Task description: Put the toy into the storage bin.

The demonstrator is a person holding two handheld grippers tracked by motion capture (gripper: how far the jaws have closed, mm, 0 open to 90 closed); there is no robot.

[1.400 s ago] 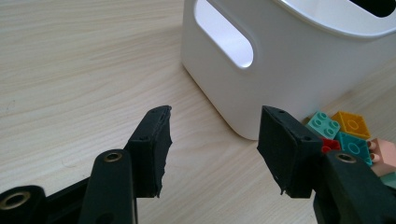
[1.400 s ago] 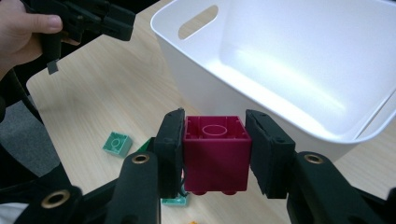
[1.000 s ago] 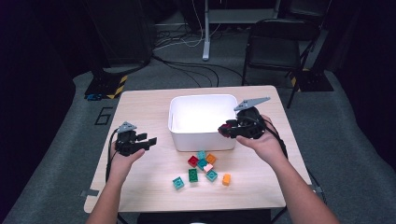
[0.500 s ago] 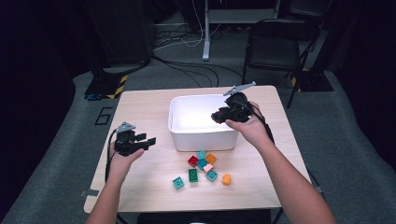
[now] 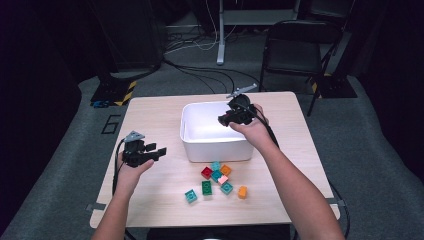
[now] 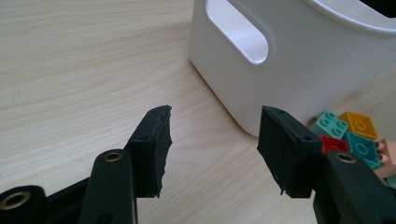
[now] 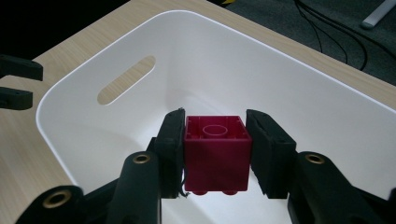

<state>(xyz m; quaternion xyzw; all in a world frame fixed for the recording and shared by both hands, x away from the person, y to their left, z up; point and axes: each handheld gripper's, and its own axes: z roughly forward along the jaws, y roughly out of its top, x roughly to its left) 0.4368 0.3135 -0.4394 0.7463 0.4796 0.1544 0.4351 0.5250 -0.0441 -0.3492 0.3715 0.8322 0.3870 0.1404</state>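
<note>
Right gripper [image 7: 215, 154] jaws clamp hollow crimson brick [image 7: 215, 156] over smooth white tub [image 7: 327, 98]; left gripper [image 6: 212, 149] jaws apart.

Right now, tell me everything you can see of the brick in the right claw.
The brick is dark red, glossy plastic and square, its hollow underside with a round tube facing the camera and studs pointing down. The right claw pinches it on two opposite sides. It hangs over the inside of the white bin, apart from the bin's walls.

Light wooden table [image 5: 150, 115] on grey carpet [image 5: 365, 150], black folding chair [image 5: 295, 50] beyond its far right corner, cables [image 5: 200, 70] on floor behind it, yellow-black striped base [image 5: 117, 92] off its far left corner, dark surroundings
</note>
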